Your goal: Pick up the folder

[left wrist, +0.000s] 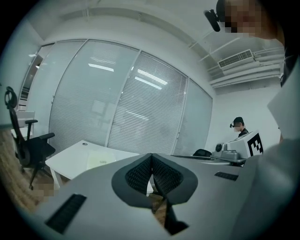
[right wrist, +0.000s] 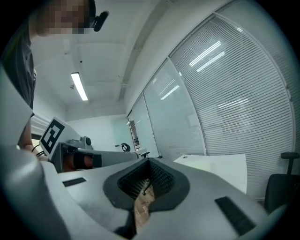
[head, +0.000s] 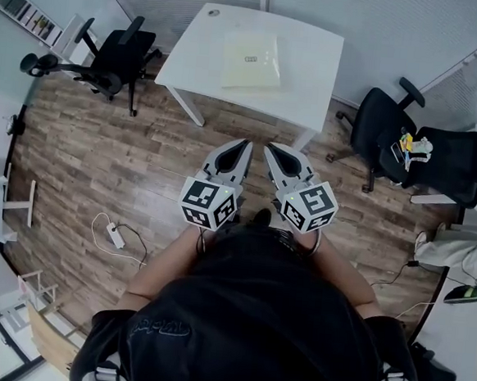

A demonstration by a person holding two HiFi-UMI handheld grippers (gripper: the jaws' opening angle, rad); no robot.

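Tho on table (head: 307, 72), folder (head: 250, 60) edges free.

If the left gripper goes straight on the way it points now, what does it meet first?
Probably the near edge of the white table, with the pale folder lying further back on it; the height is hard to judge.

A white desk (head: 309, 72) on a wood floor (head: 84, 165), with a pale yellow folder (head: 250, 60) lying flat on it.
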